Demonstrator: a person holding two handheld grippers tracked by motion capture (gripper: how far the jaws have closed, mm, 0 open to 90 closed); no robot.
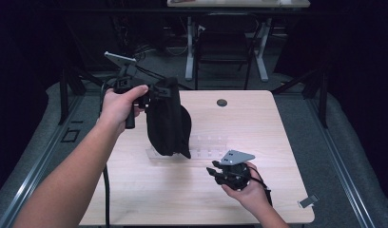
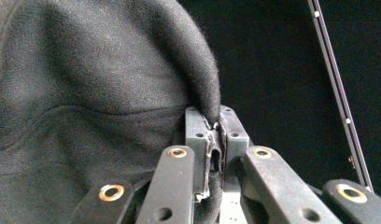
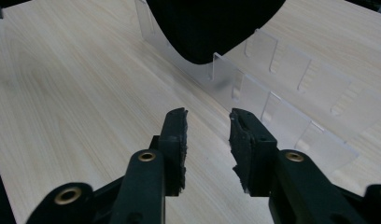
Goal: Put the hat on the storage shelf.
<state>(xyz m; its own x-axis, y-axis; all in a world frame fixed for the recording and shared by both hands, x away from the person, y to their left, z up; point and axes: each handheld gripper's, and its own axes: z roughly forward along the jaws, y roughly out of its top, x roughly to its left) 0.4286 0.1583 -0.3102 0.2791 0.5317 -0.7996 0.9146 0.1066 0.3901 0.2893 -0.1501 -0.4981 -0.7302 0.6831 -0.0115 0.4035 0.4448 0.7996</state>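
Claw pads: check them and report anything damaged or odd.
The right claw is open, and its black pads look ragged and chipped along the inner edges. The left claw, shut on the black cloth, shows frayed pad edges too.

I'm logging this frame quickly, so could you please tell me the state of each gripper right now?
Left gripper: shut on the black cloth, held lifted over the table.
Right gripper: open, holding nothing, low over the wooden table.

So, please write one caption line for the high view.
Left gripper lifts black cloth over a clear rack; right gripper waits open.
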